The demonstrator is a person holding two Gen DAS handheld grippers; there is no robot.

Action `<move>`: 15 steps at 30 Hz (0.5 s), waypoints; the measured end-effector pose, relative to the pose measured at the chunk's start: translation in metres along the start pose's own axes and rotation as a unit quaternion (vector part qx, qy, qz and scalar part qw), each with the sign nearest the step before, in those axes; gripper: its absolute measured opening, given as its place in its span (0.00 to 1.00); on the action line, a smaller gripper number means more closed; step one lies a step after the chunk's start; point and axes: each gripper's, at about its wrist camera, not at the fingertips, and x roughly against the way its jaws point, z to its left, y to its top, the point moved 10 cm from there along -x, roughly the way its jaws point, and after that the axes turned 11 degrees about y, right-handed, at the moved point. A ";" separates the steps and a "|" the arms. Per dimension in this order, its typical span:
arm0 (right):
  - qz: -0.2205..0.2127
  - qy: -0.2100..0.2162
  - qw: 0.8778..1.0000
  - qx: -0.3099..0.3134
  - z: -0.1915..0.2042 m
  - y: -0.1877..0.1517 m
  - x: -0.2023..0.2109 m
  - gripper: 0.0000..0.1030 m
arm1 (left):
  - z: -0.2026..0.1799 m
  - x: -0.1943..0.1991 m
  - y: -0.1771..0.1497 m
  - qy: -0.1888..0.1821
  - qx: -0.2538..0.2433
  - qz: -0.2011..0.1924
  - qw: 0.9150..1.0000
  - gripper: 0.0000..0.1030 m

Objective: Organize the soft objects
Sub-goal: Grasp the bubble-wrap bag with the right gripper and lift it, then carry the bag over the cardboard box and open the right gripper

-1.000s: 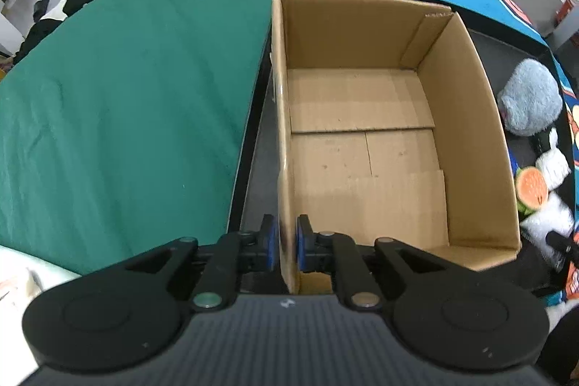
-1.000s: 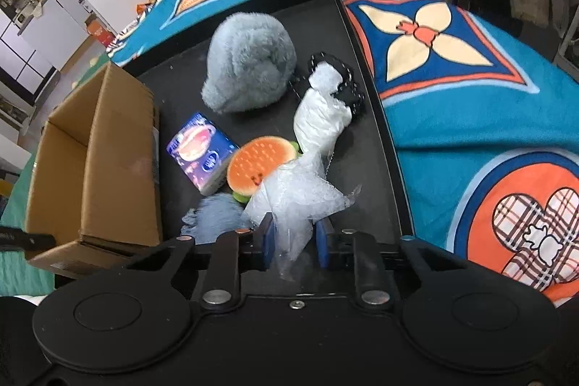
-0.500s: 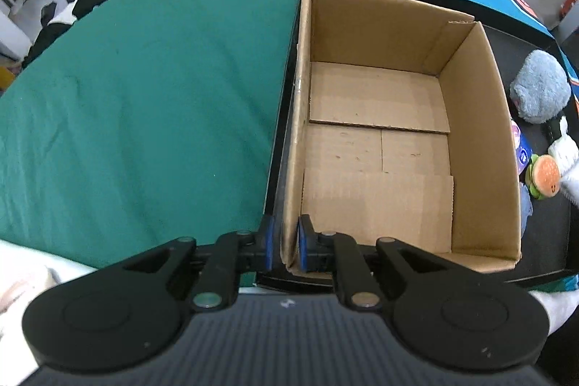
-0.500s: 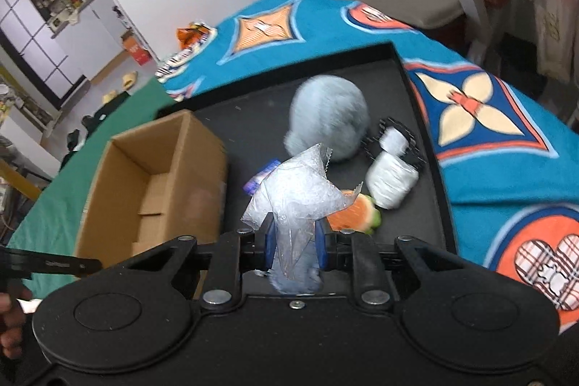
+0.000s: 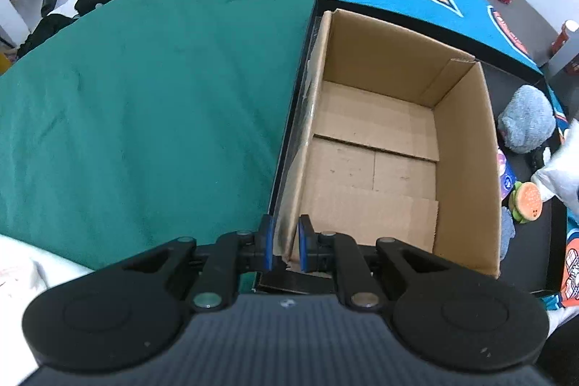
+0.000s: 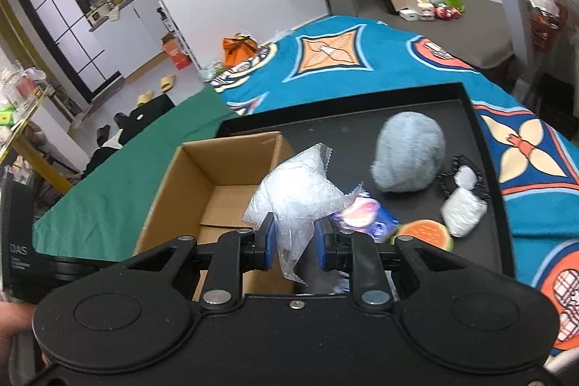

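Clear plastic bag pinched in right claw, lower centre, over cardboard box edge. Left claw clamped on box's near-left wall, bottom centre.

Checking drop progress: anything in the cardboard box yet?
No, the cardboard box shows only bare flaps inside; the plastic-wrapped item sits clamped in the right tool.

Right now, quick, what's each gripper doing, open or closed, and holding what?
Left gripper: closed on the near wall of the box.
Right gripper: closed on the plastic bag, held up off the tray.
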 end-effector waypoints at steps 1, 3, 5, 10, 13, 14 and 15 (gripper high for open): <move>-0.001 0.003 1.000 0.001 0.005 0.000 -0.002 0.21 | 0.000 0.000 0.000 -0.004 0.001 0.001 1.000 0.12; 0.001 0.007 1.000 0.005 0.013 0.000 -0.006 0.21 | 0.000 -0.001 0.000 -0.011 0.003 0.001 1.000 0.12; 0.004 0.010 1.000 0.010 0.020 -0.001 -0.010 0.21 | 0.000 -0.001 0.000 -0.016 0.003 -0.001 1.000 0.12; 0.007 0.016 1.000 0.017 0.034 -0.001 -0.018 0.21 | 0.003 -0.002 0.001 -0.030 0.015 -0.003 0.999 0.12; 0.013 0.020 1.000 0.018 0.042 -0.002 -0.027 0.21 | 0.005 -0.003 0.002 -0.035 0.018 -0.004 0.999 0.11; 0.015 0.022 0.999 0.019 0.045 -0.002 -0.030 0.21 | 0.006 -0.003 0.002 -0.038 0.021 -0.004 0.999 0.11; 0.017 0.025 0.999 0.021 0.049 -0.003 -0.034 0.21 | 0.006 -0.004 0.003 -0.041 0.024 -0.005 0.999 0.11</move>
